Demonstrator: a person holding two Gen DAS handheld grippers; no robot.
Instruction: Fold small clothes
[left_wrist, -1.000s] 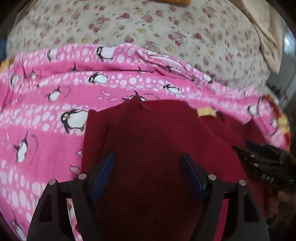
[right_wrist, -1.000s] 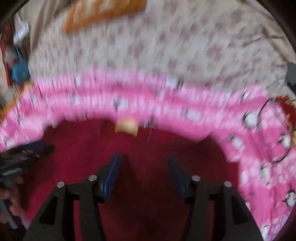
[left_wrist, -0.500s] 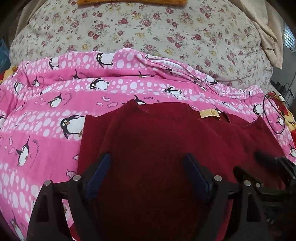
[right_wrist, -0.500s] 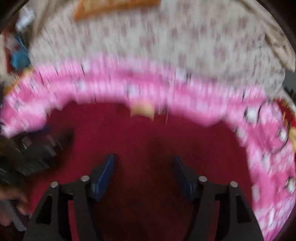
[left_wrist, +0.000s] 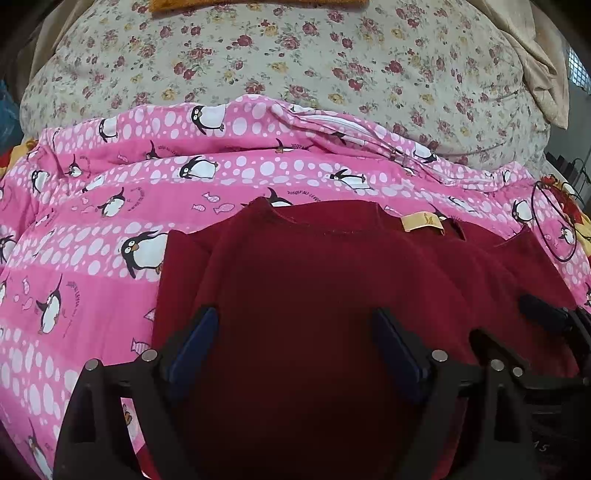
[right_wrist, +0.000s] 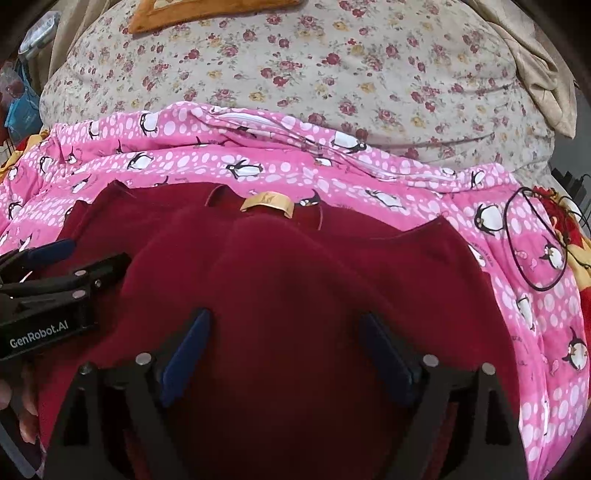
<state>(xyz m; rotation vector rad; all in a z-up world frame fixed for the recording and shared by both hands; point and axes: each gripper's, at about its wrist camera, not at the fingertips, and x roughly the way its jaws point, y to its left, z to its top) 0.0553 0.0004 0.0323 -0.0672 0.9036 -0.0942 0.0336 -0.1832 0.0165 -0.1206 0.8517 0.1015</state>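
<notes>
A dark red knitted top (left_wrist: 314, 266) with a yellow neck label (left_wrist: 421, 223) lies spread on a pink penguin blanket (left_wrist: 92, 295). My left gripper (left_wrist: 295, 332) hovers over the top's left half. Its jaws are opening, with red cloth below them and nothing pinched by the blue pads (left_wrist: 195, 343). My right gripper (right_wrist: 284, 339) stands over the right half of the red top (right_wrist: 295, 266), below the label (right_wrist: 267, 201). Its jaws are opening too and grip nothing. Each gripper shows in the other's view: the right gripper (left_wrist: 535, 332), the left gripper (right_wrist: 55, 266).
Behind the penguin blanket (right_wrist: 535, 332) stretches a floral bedsheet (left_wrist: 295, 55). An orange cushion (right_wrist: 207, 11) lies at the far edge and a beige cloth (left_wrist: 535, 66) at the far right. A black cord loop (right_wrist: 535, 240) rests on the blanket's right side. A hand (right_wrist: 22, 406) holds the left gripper.
Both pairs of jaws have spread wider. The right gripper has shifted sideways over the top and its view has steadied from blur. The red top now lies flatter on the blanket.
</notes>
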